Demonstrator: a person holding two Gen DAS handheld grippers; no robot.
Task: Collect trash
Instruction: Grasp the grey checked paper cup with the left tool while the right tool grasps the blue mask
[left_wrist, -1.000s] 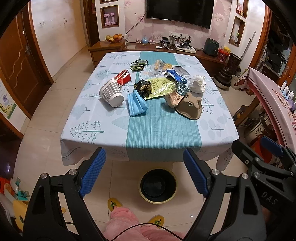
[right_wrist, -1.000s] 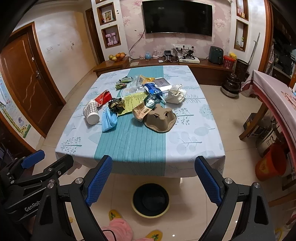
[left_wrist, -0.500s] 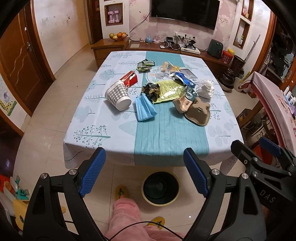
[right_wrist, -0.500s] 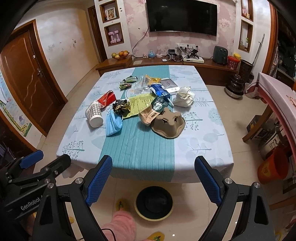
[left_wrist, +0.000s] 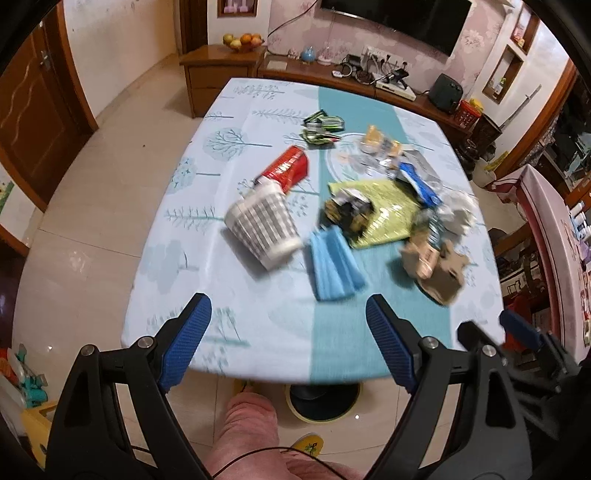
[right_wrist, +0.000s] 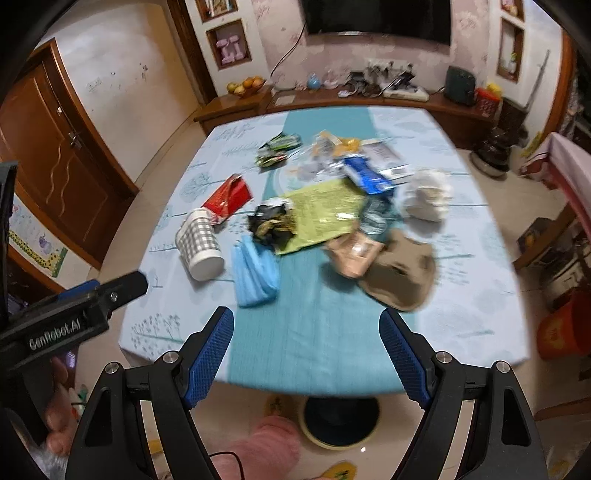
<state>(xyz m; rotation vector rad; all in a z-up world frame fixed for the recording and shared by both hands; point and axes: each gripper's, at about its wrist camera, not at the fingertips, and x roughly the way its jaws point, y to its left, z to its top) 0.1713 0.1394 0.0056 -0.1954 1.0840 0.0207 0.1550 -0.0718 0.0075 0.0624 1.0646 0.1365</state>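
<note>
Left gripper (left_wrist: 288, 341): jaws spread wide, holding nothing, above the table's near edge.
Right gripper (right_wrist: 308, 356): jaws wide apart too, empty, just right of the left one.
Trash: on the table (left_wrist: 221, 325) ahead of both grippers, untouched.
Checked cup (left_wrist: 264, 227): on its side, ahead of the left gripper.
Blue mask (right_wrist: 255, 271): ahead of the right gripper's left finger, beside the cup.
Brown cardboard tray (right_wrist: 400, 275): ahead, toward its right finger.
</note>
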